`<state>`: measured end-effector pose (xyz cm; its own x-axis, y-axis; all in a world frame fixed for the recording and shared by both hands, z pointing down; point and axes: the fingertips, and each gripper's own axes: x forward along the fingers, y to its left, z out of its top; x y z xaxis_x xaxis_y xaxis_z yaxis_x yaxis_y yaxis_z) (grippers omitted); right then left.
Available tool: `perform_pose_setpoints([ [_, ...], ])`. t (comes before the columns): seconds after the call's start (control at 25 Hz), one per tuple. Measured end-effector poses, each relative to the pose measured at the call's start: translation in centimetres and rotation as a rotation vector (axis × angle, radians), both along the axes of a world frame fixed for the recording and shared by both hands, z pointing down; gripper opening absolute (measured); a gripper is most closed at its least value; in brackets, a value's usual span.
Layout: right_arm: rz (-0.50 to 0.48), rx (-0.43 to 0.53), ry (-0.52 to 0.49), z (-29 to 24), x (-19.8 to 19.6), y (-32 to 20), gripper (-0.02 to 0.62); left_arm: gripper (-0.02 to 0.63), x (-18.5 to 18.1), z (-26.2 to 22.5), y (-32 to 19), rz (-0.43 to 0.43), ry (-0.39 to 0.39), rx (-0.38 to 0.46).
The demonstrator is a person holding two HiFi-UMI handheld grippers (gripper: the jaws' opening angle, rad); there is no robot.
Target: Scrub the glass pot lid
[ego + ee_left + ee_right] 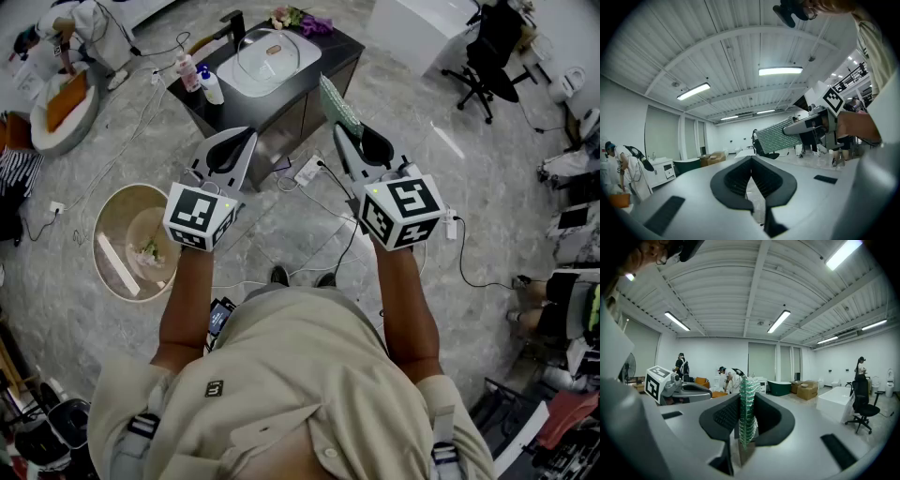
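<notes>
Guard against loss of the green scrub pad [748, 390]: pinched edge-on and upright in the right gripper [746, 402], with much of its length free beyond the jaws, so likely to fold or slide out under sideways load on glass. Avoid scrubbing an unrestrained lid: with the left gripper [751, 161] pressed together on nothing, expect the glass pot lid [272, 52] to skid or tip under the first stroke. Steer clear of the two bottles [212, 86] just beside the basin when reaching in, and mind the floor cables [326, 199] underfoot. Locate the lid resting over the white basin [240, 87] on the dark counter [330, 54], ahead of both grippers, well apart from them and below the raised jaws, roughly between their two lines. Touched by neither gripper as yet
</notes>
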<state>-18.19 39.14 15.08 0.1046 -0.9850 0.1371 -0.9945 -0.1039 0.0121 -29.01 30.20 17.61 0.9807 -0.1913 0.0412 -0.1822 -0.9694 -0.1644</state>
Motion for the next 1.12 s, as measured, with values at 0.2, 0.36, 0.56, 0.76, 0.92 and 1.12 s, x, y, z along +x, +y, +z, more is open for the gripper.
perform_pose_setpoints([
  [0.2,0.004,-0.006,-0.003,0.3,0.1,-0.7,0.083,0.015,0.1,0.1,-1.0,0.001,0.003,-0.003],
  [0.36,0.011,-0.009,-0.001,0.5,0.2,-0.9,0.083,0.015,0.3,0.3,-1.2,0.010,0.005,-0.006],
  [0.56,0.023,-0.018,-0.005,0.8,0.7,-1.3,0.083,0.015,0.8,0.8,-1.8,0.018,0.005,-0.019],
  [0.76,0.044,-0.024,-0.016,1.2,1.4,-1.7,0.084,0.015,1.6,1.7,-2.9,0.029,0.006,-0.043],
  [0.92,0.050,-0.026,-0.046,1.6,2.6,-1.7,0.084,0.015,2.9,2.5,-3.2,0.035,0.004,-0.063],
  [1.12,0.036,-0.004,-0.101,2.3,5.9,-3.1,0.087,0.015,5.7,3.9,-4.5,0.026,-0.021,-0.086],
])
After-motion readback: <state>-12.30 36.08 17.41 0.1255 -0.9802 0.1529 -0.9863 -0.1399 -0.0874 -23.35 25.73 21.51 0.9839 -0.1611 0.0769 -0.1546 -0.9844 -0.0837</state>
